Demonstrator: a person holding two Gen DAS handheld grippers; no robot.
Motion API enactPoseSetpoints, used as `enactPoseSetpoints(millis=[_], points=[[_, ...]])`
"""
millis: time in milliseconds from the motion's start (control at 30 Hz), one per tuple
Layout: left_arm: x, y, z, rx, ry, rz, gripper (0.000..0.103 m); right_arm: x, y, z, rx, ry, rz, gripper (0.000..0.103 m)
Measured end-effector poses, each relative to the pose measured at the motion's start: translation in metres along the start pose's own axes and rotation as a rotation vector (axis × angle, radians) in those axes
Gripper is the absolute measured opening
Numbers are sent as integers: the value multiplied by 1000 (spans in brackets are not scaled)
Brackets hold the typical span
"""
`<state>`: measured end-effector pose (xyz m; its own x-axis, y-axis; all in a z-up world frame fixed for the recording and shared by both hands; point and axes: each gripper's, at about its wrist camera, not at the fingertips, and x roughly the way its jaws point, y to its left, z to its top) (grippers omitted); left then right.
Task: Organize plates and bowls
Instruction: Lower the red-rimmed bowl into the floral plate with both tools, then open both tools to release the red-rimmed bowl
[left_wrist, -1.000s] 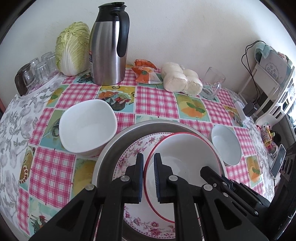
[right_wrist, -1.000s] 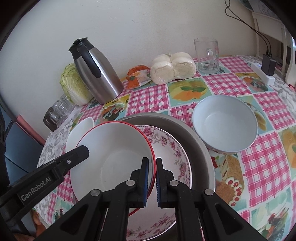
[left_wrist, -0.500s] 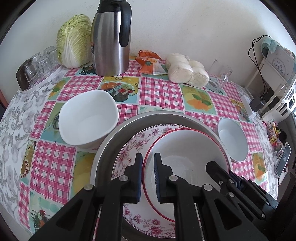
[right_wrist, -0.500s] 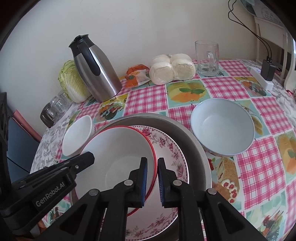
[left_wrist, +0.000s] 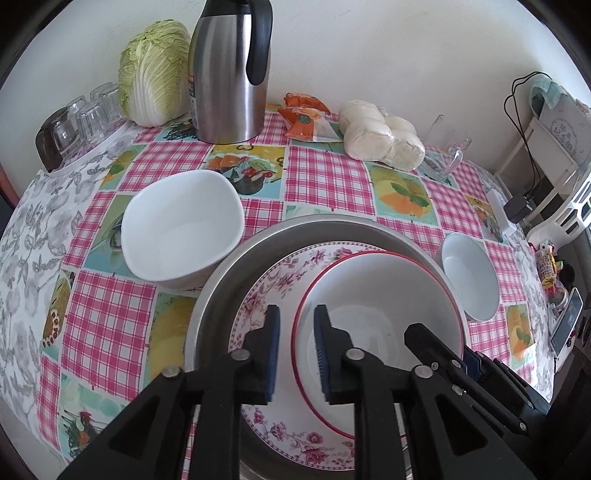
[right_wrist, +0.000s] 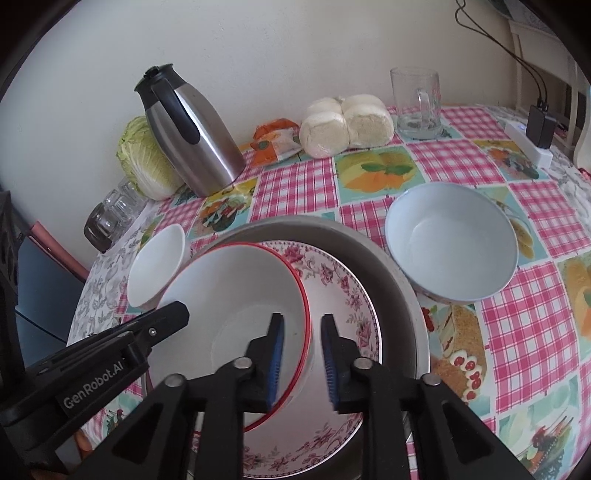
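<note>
A red-rimmed white bowl (left_wrist: 380, 306) (right_wrist: 236, 306) rests on a floral plate (left_wrist: 266, 291) (right_wrist: 343, 291) inside a wide steel basin (left_wrist: 236, 273) (right_wrist: 391, 266). My left gripper (left_wrist: 295, 332) straddles the bowl's left rim. Its jaws are opening and the pads stand off the rim. My right gripper (right_wrist: 301, 332) straddles the opposite rim. Its jaws are opening too, with a gap on both sides of the rim. A white squarish bowl (left_wrist: 181, 229) (right_wrist: 155, 266) sits left of the basin. A pale blue bowl (left_wrist: 469, 280) (right_wrist: 450, 243) sits to its right.
Along the wall stand a steel thermos (left_wrist: 229, 74), a cabbage (left_wrist: 155, 85), upturned glasses (left_wrist: 81, 114), a snack packet (left_wrist: 306, 118), bagged buns (left_wrist: 380, 133) and a glass mug (right_wrist: 417, 99). A power strip with a charger (right_wrist: 528, 144) lies at the table's right edge.
Both grippers were shut on the red-rimmed bowl's rim; now both pairs of jaws have parted from it. The bowl has settled onto the floral plate.
</note>
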<state>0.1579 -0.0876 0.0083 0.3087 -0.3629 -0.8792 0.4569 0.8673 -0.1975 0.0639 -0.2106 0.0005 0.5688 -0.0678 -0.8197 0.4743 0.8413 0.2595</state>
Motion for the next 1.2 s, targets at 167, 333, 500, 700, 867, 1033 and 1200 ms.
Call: enactPoseSetpoints(millis=[167, 333, 500, 700, 867, 1033, 1200], points=[[-7, 4, 2, -16, -15, 7, 33, -1, 0, 0, -9, 6, -6, 35], [-20, 7, 4, -27, -55, 19, 47, -9, 0, 3, -13, -7, -15, 41], [-37, 11, 6, -43, -100, 40, 63, -27, -1, 10, -11, -43, -11, 47], [-53, 21, 8, -60, -145, 107, 79, -46, -2, 15, -14, -93, -25, 66], [-62, 39, 8, -111, -180, 158, 91, -53, -6, 18, -13, -109, -44, 82], [-64, 59, 6, -172, -203, 205, 97, -54, -9, 19, -8, -112, -66, 94], [-67, 77, 3, -225, -218, 267, 98, -51, -10, 18, -9, -109, -83, 103]])
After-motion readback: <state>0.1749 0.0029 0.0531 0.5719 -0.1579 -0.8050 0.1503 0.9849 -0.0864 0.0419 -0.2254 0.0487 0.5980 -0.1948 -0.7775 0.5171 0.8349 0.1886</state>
